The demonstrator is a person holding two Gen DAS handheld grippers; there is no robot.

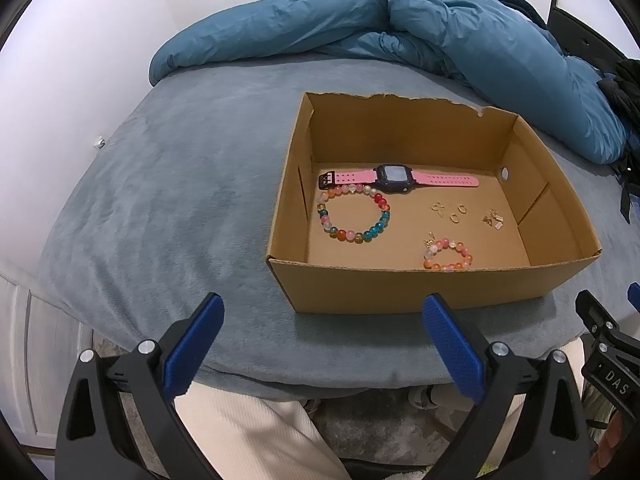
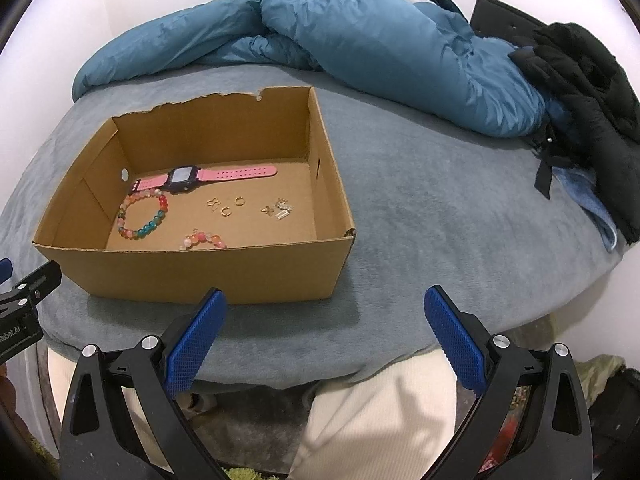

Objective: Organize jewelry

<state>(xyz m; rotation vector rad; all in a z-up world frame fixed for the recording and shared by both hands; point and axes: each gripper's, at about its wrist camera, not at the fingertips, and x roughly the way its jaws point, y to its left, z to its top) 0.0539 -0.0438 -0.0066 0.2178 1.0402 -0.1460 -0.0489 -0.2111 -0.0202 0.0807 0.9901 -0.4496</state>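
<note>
An open cardboard box (image 1: pixel 352 288) (image 2: pixel 208 276) sits on the grey-blue bed. Inside lie a pink watch (image 1: pixel 394 178) (image 2: pixel 184 178), a large multicoloured bead bracelet (image 1: pixel 352 214) (image 2: pixel 142 216), a small pink bead bracelet (image 1: pixel 448 254) (image 2: pixel 204 239), gold rings (image 1: pixel 452 213) (image 2: pixel 226 206) and small silver-gold charms (image 1: pixel 494 219) (image 2: pixel 280 207). My left gripper (image 1: pixel 323 312) is open and empty in front of the box's near wall. My right gripper (image 2: pixel 326 306) is open and empty, at the box's near right corner.
A crumpled blue duvet (image 1: pixel 400 36) (image 2: pixel 360 40) lies along the far side of the bed. Black clothing (image 2: pixel 588 120) is heaped at the far right. The bed's front edge (image 1: pixel 280 376) is just below my grippers, with white-trousered legs (image 2: pixel 380 412) under it.
</note>
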